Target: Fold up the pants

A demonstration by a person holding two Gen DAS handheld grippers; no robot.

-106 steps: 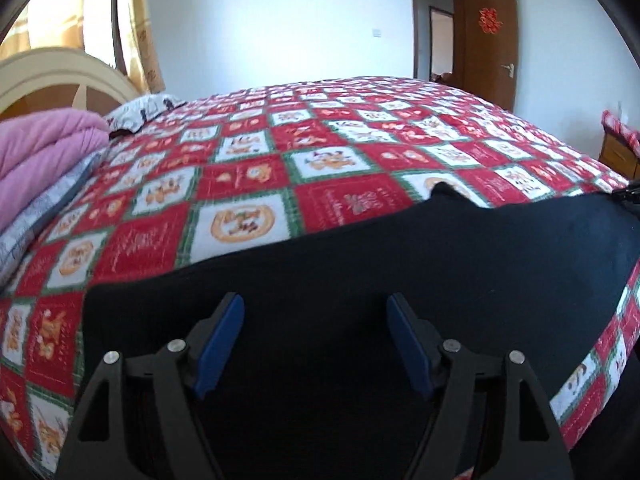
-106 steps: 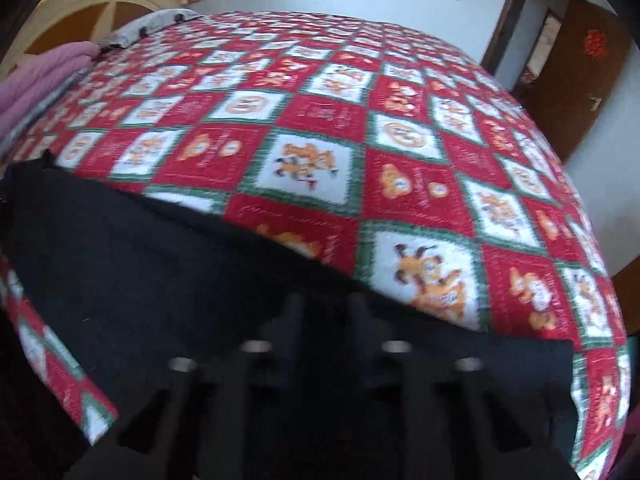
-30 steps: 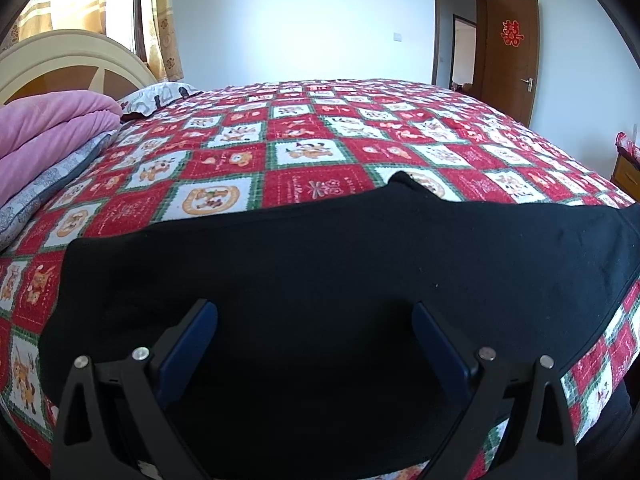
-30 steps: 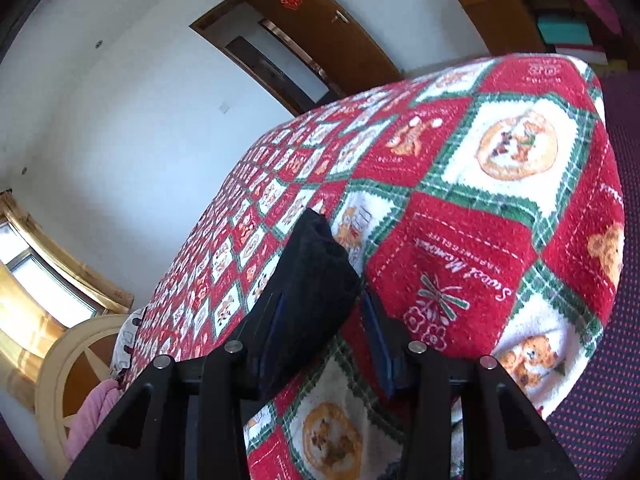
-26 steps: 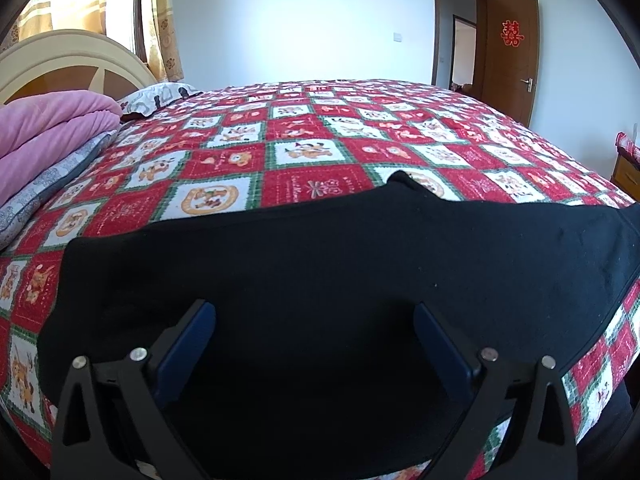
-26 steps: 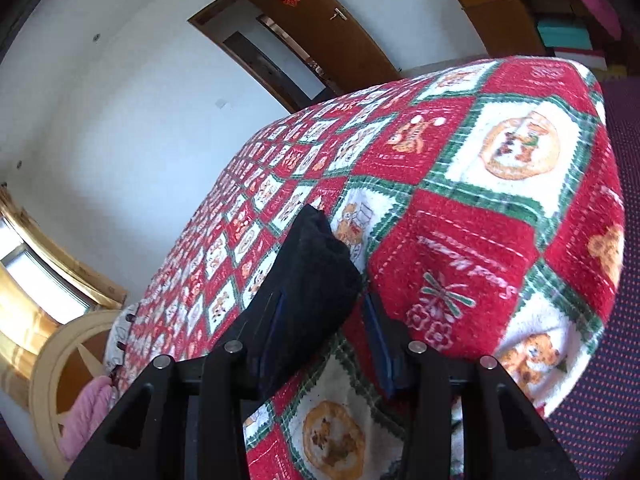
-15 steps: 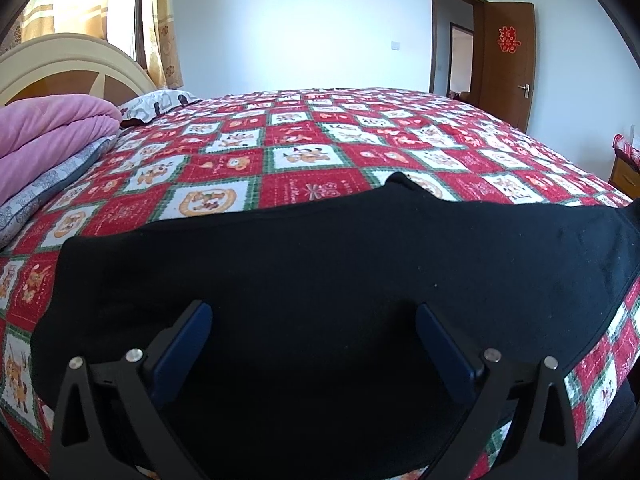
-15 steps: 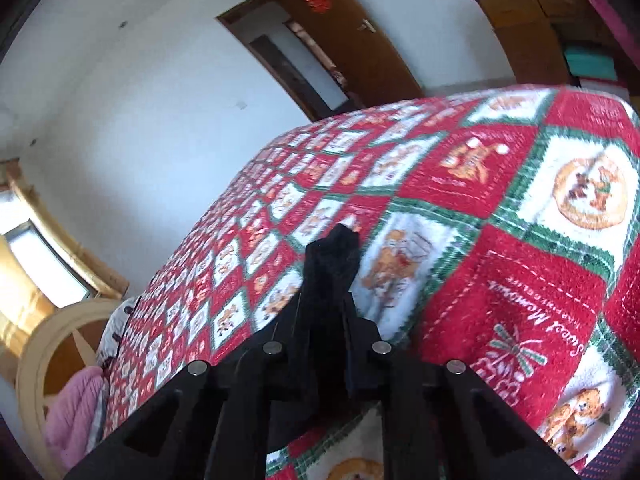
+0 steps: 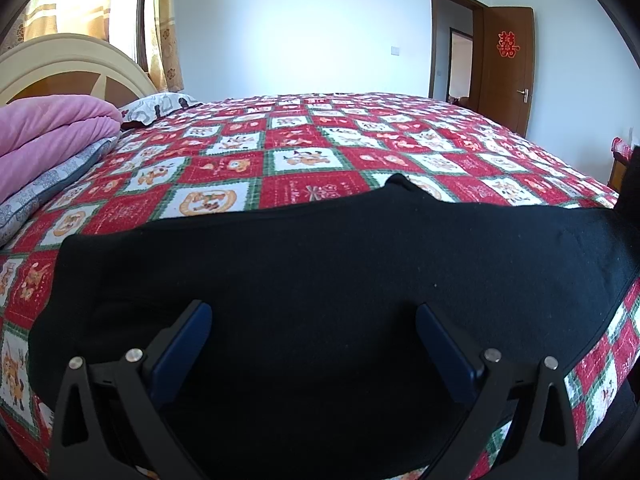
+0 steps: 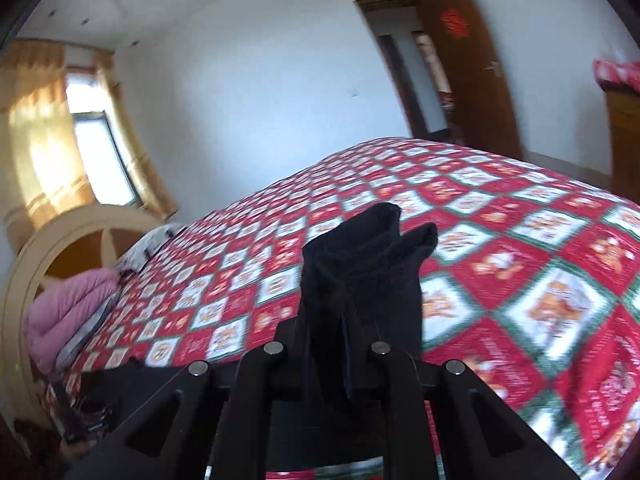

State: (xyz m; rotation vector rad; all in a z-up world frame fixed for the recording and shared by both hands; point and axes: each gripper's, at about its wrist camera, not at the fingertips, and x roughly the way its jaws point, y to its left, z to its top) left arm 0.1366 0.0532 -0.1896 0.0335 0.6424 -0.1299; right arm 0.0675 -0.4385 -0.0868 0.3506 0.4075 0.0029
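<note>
Right gripper (image 10: 325, 308) clamped on black pants (image 9: 340, 280) — left gripper (image 9: 312, 340) wide above them, empty

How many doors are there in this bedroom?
1 door, brown wood with a red paper ornament, standing open against the far wall beyond the bed. The right-hand camera shows the same door; others may be out of view.

A red double-happiness character, 囍, is stuck on the brown door (image 9: 508, 64); in the right wrist view the same red sign on the door (image 10: 472, 60) is too blurred to read; one red square of the quilt (image 9: 320, 190) carries white script too small to read; no other text shows.
</note>
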